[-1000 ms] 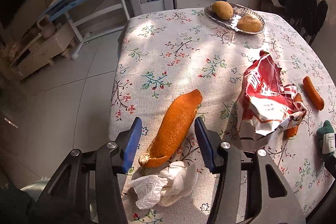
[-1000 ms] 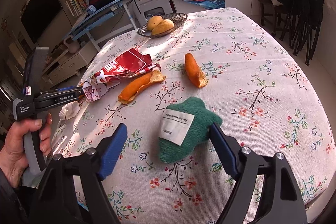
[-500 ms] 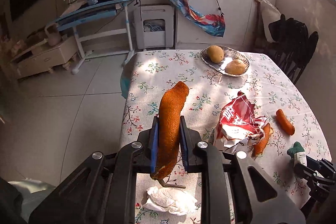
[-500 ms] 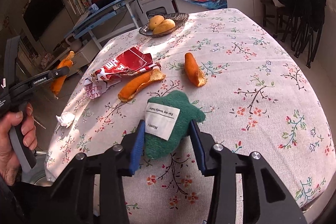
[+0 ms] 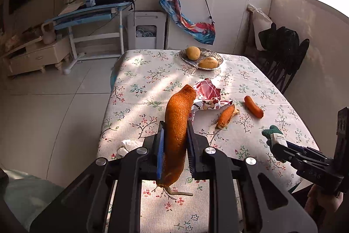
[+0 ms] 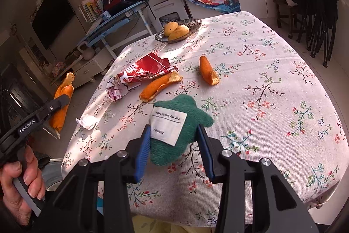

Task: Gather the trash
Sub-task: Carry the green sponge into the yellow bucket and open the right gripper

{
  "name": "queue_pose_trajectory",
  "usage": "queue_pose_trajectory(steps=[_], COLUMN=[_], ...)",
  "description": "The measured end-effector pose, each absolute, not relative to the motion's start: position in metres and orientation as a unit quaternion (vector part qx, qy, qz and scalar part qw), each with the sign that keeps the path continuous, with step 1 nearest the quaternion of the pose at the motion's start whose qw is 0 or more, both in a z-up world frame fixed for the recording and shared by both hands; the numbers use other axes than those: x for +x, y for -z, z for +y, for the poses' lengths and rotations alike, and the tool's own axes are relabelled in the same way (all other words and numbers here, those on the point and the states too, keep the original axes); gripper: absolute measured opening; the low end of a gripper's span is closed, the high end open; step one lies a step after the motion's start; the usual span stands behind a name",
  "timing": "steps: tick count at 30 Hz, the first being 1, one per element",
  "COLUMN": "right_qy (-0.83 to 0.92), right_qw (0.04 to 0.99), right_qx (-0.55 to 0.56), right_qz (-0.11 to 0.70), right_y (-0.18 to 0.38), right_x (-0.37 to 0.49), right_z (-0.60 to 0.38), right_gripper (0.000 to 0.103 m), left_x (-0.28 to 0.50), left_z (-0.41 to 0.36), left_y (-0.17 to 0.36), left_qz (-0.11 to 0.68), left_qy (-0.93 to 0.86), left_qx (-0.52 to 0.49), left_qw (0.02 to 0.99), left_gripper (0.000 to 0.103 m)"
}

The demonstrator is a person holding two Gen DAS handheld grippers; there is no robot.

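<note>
Left gripper (image 5: 175, 150): closed on a long orange peel (image 5: 176, 134), which is pinched between the blue pads and stands up out of the jaws at the centre of the left wrist view; in the right wrist view the same peel (image 6: 62, 102) is seen at the left edge, off the table's side.
Right gripper (image 6: 174, 152): closed on a green plush item (image 6: 181, 134) bearing a white label, held at lower centre of the right wrist view; the same item (image 5: 272, 134) is seen at the right of the left wrist view.
Left hand (image 6: 21, 185): seen at lower left of the right wrist view, wrapped around the gripper's handle.
Table (image 6: 272, 84): covered by a floral cloth.
Red wrapper (image 6: 146, 71): crumpled, left of centre on the table.
Second peel (image 6: 159, 86): lying with one end against the wrapper.
Third peel (image 6: 207, 73): lying apart, to the right of the second.
Tissue (image 6: 87, 121): crumpled, near the table's left edge.
Fruit dish (image 6: 194, 24): at the far end of the table, two yellow fruits in it.
</note>
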State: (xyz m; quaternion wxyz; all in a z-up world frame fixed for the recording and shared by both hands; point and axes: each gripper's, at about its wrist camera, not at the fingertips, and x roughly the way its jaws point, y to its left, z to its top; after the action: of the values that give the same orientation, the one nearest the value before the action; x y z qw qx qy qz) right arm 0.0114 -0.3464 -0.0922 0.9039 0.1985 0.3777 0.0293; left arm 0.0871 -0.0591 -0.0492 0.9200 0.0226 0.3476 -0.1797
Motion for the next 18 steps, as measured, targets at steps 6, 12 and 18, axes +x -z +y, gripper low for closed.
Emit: queue_pose_trajectory(steps=[6,12,18], right_qy=[-0.035,-0.032,-0.033], right_qw=[0.905,0.905,0.904], right_qx=[0.199,0.192,0.187], right_qz=[0.374,0.379,0.384], right_y=[0.09,0.093,0.095], right_x=[0.002,0.002,0.002], right_z=[-0.345,-0.342,-0.338], right_gripper=[0.042,0.042,0.042], left_x=[0.067,0.058,0.055], left_z=[-0.065,-0.069,-0.067], left_y=[0.056,0.064,0.064], left_qz=[0.353,0.364,0.366], left_qy=[0.179,0.178,0.176], left_qx=[0.032,0.042,0.04], left_qw=[0.918,0.913,0.913], left_gripper=[0.018,0.018,0.018])
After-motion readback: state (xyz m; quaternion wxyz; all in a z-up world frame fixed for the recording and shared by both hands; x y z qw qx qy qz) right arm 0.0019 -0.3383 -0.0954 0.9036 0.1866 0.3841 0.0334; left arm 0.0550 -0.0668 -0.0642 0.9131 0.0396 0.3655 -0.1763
